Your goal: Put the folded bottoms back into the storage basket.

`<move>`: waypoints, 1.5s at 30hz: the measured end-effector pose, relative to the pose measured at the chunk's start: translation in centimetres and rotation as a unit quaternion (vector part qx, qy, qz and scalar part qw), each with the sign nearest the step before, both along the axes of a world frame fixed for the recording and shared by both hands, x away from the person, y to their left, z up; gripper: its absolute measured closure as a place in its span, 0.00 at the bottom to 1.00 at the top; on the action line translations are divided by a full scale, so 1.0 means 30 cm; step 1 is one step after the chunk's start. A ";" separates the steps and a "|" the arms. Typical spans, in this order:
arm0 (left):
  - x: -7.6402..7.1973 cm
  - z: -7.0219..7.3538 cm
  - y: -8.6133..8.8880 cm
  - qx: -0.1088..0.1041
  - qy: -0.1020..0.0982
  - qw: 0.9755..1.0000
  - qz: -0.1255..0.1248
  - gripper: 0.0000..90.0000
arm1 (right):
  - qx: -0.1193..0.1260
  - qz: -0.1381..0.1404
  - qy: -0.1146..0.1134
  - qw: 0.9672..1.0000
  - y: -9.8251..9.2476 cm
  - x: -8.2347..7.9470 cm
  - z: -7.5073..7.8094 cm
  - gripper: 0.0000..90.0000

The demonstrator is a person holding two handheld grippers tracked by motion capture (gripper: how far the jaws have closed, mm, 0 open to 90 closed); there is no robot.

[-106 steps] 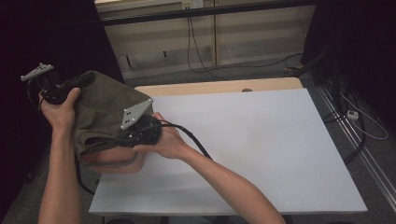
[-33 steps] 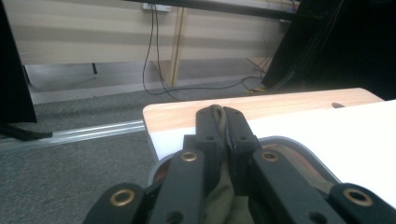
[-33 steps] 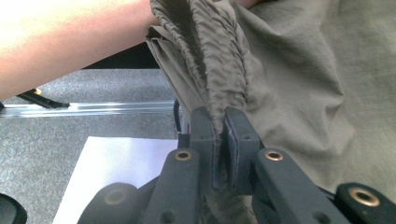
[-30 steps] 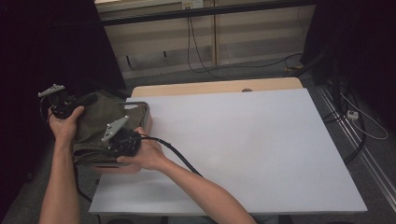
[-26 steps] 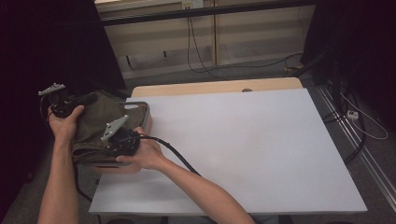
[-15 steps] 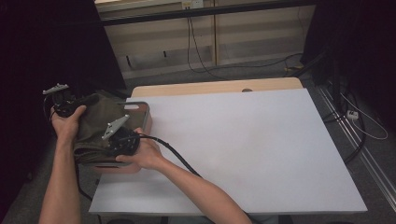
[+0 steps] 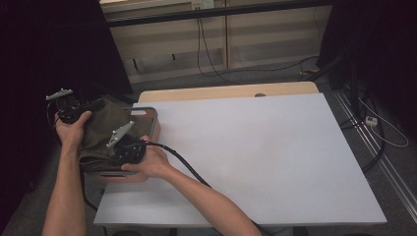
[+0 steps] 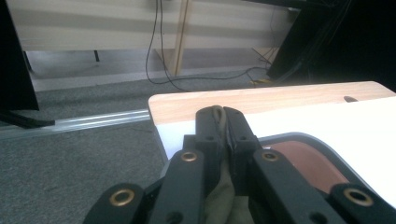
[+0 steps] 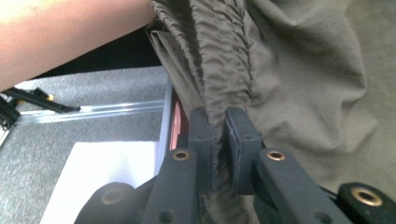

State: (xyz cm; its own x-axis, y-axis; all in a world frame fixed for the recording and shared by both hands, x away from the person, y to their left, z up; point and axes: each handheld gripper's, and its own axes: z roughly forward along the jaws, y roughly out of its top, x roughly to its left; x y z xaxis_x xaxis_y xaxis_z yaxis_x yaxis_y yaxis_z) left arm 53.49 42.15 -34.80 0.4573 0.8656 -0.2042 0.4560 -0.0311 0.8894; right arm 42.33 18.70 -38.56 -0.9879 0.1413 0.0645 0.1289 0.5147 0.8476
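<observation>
An olive-green cloth (image 7: 104, 129) lies bunched in a reddish-brown bin with a grey rim (image 7: 153, 118) at the table's left edge. My left gripper (image 7: 90, 106) is at the cloth's far left corner, shut on a folded edge of the cloth (image 8: 218, 111), with the left gripper's tips (image 8: 223, 122) above the bin rim (image 8: 299, 138). My right gripper (image 7: 123, 153) is at the near side of the bin, shut on a gathered, wrinkled hem of the cloth (image 9: 219, 60). The right gripper's jaws (image 9: 219, 128) pinch it tightly. Most of the bin's inside is hidden by the cloth.
The white table top (image 7: 255, 147) stretches to the right of the bin, with a wooden strip (image 7: 226, 92) along its far edge. Cables trail over the grey floor (image 7: 255, 73) behind. A bare forearm (image 9: 70, 28) crosses the right gripper view's top left.
Since the oldest frame both grippers have carried the cloth down and left into the bin. Over the last second they have hardly moved.
</observation>
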 end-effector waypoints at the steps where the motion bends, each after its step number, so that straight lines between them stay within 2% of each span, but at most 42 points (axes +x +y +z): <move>1: 0.000 -0.002 -0.001 0.001 0.000 1.000 -0.001 0.96 | -0.004 0.000 0.002 1.000 0.001 -0.001 -0.004 0.91; 5: 0.000 -0.013 -0.005 -0.003 0.000 1.000 -0.002 0.96 | -0.008 0.003 0.003 1.000 -0.001 0.002 -0.013 0.91; 9: -0.004 -0.016 -0.008 0.005 0.000 1.000 0.007 0.96 | -0.016 0.009 0.014 1.000 0.001 0.002 -0.022 0.89; 12: -0.009 -0.021 -0.011 0.004 0.000 1.000 0.007 0.96 | -0.010 0.008 0.023 1.000 -0.004 0.005 -0.025 0.85; 14: -0.010 -0.026 -0.012 0.003 0.004 1.000 0.010 0.96 | -0.014 0.009 0.021 1.000 -0.009 0.005 -0.024 0.79; 16: -0.009 -0.033 -0.014 0.014 0.008 1.000 0.019 0.96 | -0.017 0.002 0.022 1.000 -0.016 0.006 -0.022 0.73; 18: -0.009 -0.041 -0.019 0.022 0.011 1.000 0.019 0.96 | -0.011 0.002 0.026 1.000 -0.029 0.007 -0.021 0.71; 20: -0.009 -0.046 -0.022 0.029 0.014 0.999 0.018 0.96 | -0.001 -0.007 0.027 1.000 -0.044 0.010 -0.016 0.66; 21: -0.009 -0.049 -0.025 0.030 0.017 0.999 0.018 0.96 | 0.002 -0.010 0.026 1.000 -0.052 0.014 -0.015 0.65; 23: -0.009 -0.050 -0.029 0.044 0.019 0.999 0.022 0.96 | 0.002 -0.016 0.027 1.000 -0.066 0.020 -0.014 0.64; 27: -0.002 -0.055 -0.038 0.047 0.027 0.998 0.023 0.95 | 0.007 -0.028 0.026 0.999 -0.093 0.026 -0.011 0.62; 32: 0.009 -0.068 -0.049 0.053 0.034 0.998 0.016 0.95 | 0.012 -0.033 0.025 0.999 -0.113 0.030 -0.004 0.60; 38: 0.014 -0.070 -0.064 0.073 0.044 0.996 0.009 0.95 | 0.024 -0.033 0.021 0.999 -0.125 0.018 0.007 0.55; 40: 0.014 -0.065 -0.061 0.058 0.048 0.997 -0.001 0.92 | 0.028 -0.031 0.012 0.999 -0.129 0.007 0.007 0.54; 41: 0.011 -0.060 -0.058 0.058 0.045 0.997 0.001 0.87 | 0.033 -0.030 0.009 0.999 -0.133 0.001 0.009 0.51; 43: 0.005 -0.052 -0.049 0.062 0.046 0.997 0.007 0.86 | 0.042 -0.033 0.006 0.999 -0.141 -0.007 0.013 0.44; 45: -0.004 -0.044 -0.036 0.052 0.043 0.998 0.013 0.80 | 0.041 -0.034 0.005 0.999 -0.146 -0.009 0.015 0.43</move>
